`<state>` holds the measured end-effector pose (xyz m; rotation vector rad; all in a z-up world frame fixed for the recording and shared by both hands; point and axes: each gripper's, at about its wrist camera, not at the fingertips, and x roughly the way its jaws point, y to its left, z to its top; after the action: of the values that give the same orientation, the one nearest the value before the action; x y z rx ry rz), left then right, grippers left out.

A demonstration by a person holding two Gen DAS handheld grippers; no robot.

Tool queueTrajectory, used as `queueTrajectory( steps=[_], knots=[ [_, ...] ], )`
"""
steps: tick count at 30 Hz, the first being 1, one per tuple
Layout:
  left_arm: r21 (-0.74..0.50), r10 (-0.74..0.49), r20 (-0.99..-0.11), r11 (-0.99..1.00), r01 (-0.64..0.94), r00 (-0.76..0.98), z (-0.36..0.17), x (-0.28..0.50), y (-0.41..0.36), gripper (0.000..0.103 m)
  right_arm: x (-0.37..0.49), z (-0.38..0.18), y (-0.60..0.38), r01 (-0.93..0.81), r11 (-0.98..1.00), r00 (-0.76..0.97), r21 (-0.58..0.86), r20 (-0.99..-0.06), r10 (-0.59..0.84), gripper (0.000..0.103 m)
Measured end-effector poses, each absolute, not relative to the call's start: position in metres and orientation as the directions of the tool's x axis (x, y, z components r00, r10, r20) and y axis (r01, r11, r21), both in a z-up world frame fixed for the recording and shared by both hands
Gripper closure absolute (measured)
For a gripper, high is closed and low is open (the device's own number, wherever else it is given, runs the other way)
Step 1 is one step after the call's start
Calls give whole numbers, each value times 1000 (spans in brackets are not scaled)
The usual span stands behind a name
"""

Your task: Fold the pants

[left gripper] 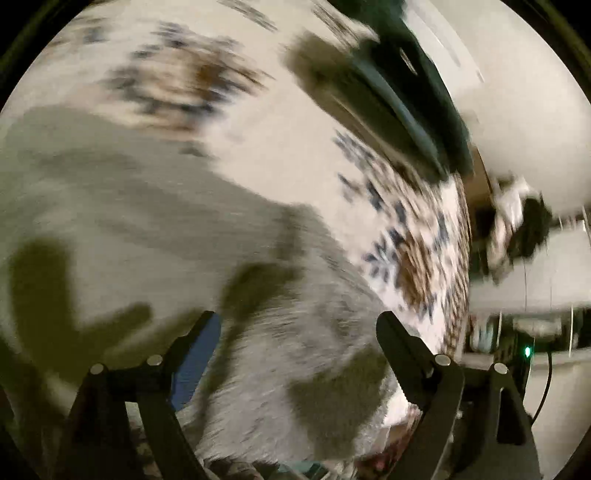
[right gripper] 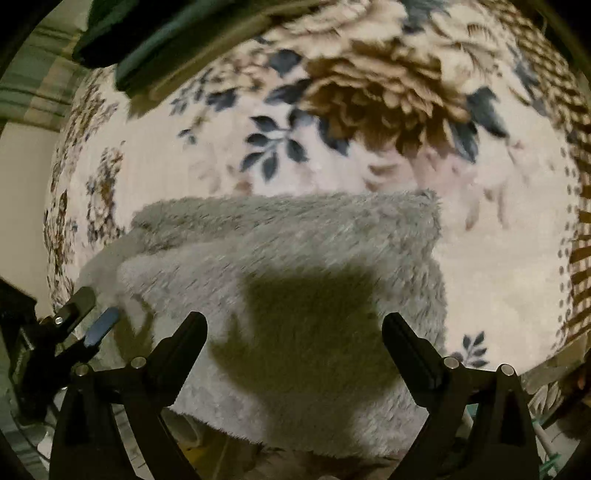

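The pants (right gripper: pixel 288 251) are grey and fluffy, lying folded in layers on a cream floral blanket (right gripper: pixel 332 158). In the right wrist view my right gripper (right gripper: pixel 293 326) is open and empty just above their near part, casting a shadow on them. My left gripper (right gripper: pixel 94 308) shows at the left edge of that view, open, at the pants' left side. In the blurred left wrist view the left gripper (left gripper: pixel 297 325) is open and empty over the grey pants (left gripper: pixel 147 206).
A dark green garment (right gripper: pixel 166 33) lies at the blanket's far edge; it also shows in the left wrist view (left gripper: pixel 399 92). The blanket has a brown patterned border (right gripper: pixel 580 184). Room clutter and a green light (left gripper: pixel 527 350) sit beyond the blanket's right edge.
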<state>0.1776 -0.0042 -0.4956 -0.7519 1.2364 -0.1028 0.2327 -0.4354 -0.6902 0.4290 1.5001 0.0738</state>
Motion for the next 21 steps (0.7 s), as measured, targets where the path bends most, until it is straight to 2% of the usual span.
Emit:
queueTrajectory(
  steps=[4, 9, 13, 17, 21],
  knots=[
    [-486, -270, -862, 680, -549, 428, -500, 109, 84, 17, 213, -685, -396, 174, 923, 76, 344, -939, 336, 6],
    [-464, -159, -883, 441, -768, 442, -538, 51, 178, 17, 203, -701, -349, 107, 940, 26, 323, -946, 323, 6],
    [-523, -142, -851, 321, -789, 506, -561, 50, 210, 17, 210, -710, -322, 80, 941, 16, 328, -945, 328, 6],
    [-579, -188, -814, 346, -738, 550, -581, 83, 219, 17, 218, -712, -304, 55, 946, 17, 319, -948, 319, 5],
    [-583, -245, -812, 384, -716, 530, -608, 111, 223, 17, 223, -710, -298, 46, 948, 20, 316, -949, 316, 6]
  ],
)
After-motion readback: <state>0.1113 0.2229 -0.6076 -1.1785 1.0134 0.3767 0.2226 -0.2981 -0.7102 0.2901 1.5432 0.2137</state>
